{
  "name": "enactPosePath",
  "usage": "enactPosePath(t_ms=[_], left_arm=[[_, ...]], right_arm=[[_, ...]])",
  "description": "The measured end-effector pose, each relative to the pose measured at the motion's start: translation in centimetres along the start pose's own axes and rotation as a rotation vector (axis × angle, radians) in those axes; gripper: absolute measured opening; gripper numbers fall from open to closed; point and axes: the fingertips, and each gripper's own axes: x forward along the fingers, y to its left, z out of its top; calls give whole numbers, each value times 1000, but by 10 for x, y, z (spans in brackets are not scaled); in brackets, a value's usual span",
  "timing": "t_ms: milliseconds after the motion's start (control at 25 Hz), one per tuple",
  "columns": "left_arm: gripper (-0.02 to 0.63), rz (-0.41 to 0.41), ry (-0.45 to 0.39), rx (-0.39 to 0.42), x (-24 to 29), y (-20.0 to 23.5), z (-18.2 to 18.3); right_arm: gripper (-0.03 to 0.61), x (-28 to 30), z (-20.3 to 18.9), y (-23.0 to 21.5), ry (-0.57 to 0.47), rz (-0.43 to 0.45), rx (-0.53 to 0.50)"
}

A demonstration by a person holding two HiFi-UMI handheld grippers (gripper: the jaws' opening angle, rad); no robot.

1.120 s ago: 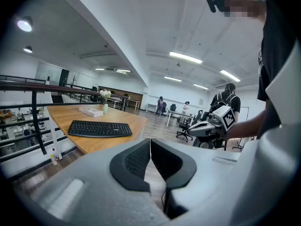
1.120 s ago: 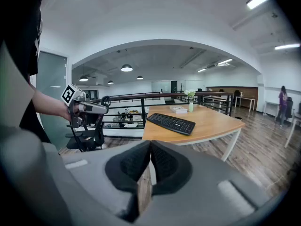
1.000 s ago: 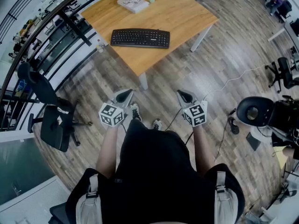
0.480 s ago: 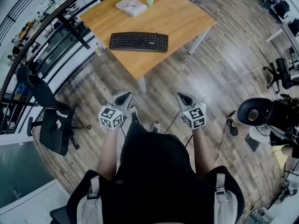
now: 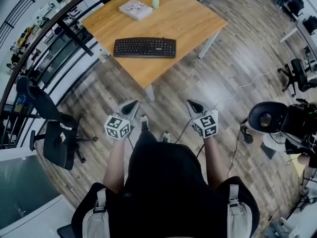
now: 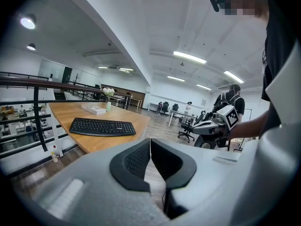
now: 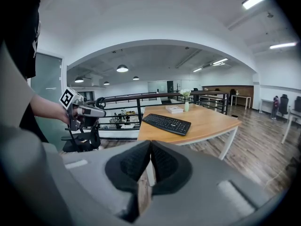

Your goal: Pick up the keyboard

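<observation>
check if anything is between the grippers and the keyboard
Nothing visible does. Only bare floor and the near corner of the table lie between the left gripper, the right gripper and the keyboard. The book and vase sit beyond the keyboard.

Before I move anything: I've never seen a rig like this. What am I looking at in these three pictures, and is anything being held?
There is no robot arm here. A person holds one hand-held gripper in each hand. The top-down picture comes from a camera on the person's head. It shows the left hand-held gripper and the right hand-held gripper held low in front of the body. The other two pictures come from a camera riding on each gripper, looking along its two jaws. Both pairs of jaws are closed with nothing between them. Ahead stands a wooden table carrying a black keyboard, a book and a small vase. Neither gripper has reached the keyboard yet.
</observation>
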Motion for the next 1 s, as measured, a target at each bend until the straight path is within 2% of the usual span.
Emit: enactPosePath(t_ms=[480,1000], left_arm=[[15,-8,1,-12,18,42,16],[15,-65,-14,-3,53,106,52]], right_arm=[[5,31,18,-15,0,-20,29],[5,81,56,-33,0,-81,45]])
